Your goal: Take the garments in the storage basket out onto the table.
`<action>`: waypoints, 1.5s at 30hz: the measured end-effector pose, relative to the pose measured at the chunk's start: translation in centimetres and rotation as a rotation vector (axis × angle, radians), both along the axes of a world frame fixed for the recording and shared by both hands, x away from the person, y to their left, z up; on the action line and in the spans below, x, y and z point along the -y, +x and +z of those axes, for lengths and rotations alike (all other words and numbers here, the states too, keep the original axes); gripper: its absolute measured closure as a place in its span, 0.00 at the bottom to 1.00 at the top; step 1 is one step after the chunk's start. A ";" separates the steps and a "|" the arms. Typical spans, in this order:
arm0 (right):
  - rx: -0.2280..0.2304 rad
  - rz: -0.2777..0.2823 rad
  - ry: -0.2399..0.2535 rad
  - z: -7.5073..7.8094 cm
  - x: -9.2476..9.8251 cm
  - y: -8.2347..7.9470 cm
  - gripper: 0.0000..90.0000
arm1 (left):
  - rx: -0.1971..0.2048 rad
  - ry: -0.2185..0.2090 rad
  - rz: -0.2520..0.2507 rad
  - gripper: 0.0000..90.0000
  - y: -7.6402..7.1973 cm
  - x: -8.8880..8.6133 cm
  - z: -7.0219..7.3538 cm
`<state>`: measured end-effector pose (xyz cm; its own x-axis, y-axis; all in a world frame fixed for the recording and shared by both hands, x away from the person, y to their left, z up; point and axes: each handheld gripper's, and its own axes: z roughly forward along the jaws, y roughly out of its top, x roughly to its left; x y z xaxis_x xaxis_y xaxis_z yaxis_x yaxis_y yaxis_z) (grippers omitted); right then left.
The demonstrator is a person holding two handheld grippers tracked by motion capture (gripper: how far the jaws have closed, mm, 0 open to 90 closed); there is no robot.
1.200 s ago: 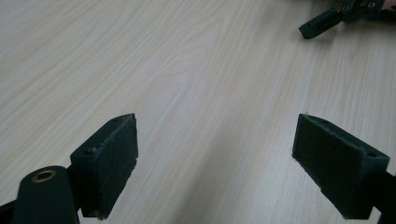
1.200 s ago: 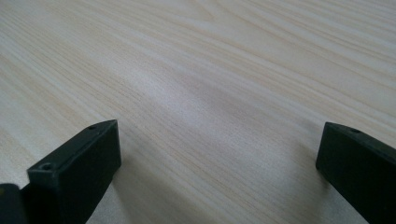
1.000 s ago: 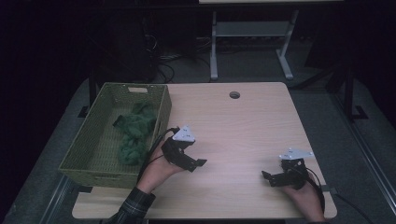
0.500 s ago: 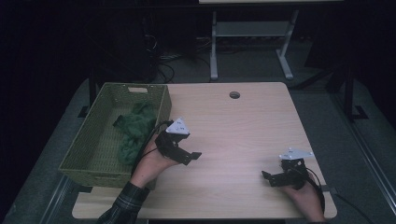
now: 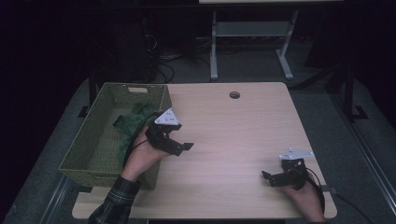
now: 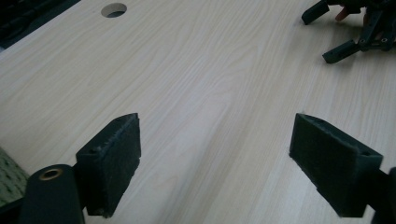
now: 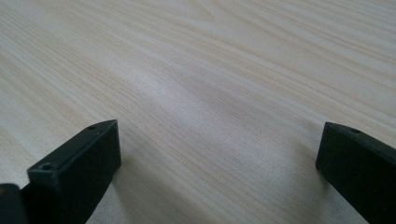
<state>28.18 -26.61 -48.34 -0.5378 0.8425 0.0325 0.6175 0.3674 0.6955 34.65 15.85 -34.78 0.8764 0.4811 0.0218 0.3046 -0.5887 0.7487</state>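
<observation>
Hiding basket (image 5: 93, 140) wall: left hand (image 5: 142, 156).

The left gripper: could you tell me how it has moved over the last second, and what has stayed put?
The left gripper, open and empty, has lifted and drifted up along the basket edge, toward the green cloth. Nothing was grasped or released. The right gripper, basket and cloth stayed as they were.
</observation>
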 end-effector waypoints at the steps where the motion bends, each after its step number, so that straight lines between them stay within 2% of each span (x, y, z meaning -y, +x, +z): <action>1: 0.000 0.000 0.000 0.0 0.0 0.0 0.00 | -0.001 -0.003 0.007 0.18 0.0 -0.2 0.1; 5: 0.005 0.003 -0.002 0.0 0.0 0.0 0.00 | 0.000 -0.015 0.018 0.22 0.3 -1.1 0.4; 7: 0.005 0.003 -0.002 0.0 0.0 0.0 0.00 | 0.012 0.002 0.022 0.24 0.4 -1.6 0.5; 9: 0.005 0.003 -0.001 0.0 0.0 0.0 0.00 | 0.015 -0.008 0.030 0.25 0.5 -2.1 0.6; 10: 0.004 0.002 -0.001 0.0 0.0 0.0 0.00 | 0.016 -0.018 0.041 0.26 0.5 -2.4 0.6; 13: 0.004 0.002 -0.001 0.0 0.0 0.0 0.00 | 0.019 -0.012 0.077 0.27 0.7 -3.3 0.4; 15: 0.006 0.002 -0.001 0.0 0.0 0.0 0.00 | 0.011 -0.007 0.097 0.31 0.9 -3.8 0.3; 25: 0.006 -0.001 -0.001 0.0 0.0 0.1 0.00 | 0.025 0.006 0.170 0.43 1.1 -6.2 0.4; 32: 0.006 -0.001 -0.001 0.0 0.0 0.1 0.00 | 0.036 0.045 0.226 0.46 1.4 -8.3 0.3; 35: 0.007 -0.001 -0.001 0.0 0.0 0.1 0.00 | 0.032 0.039 0.252 0.47 1.6 -9.2 0.2; 38: 0.006 -0.001 -0.001 0.0 0.0 0.1 0.00 | 0.035 0.055 0.278 0.48 1.6 -10.0 -0.1; 45: 0.006 -0.001 -0.001 0.0 0.0 0.1 0.00 | 0.013 0.095 0.330 0.52 2.5 -11.5 -1.2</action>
<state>28.23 -26.65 -48.36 -0.5374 0.8429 0.0283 0.6136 0.3678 0.6987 37.17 27.37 -36.01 0.6734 0.7338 0.0903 0.4806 -0.5272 0.7008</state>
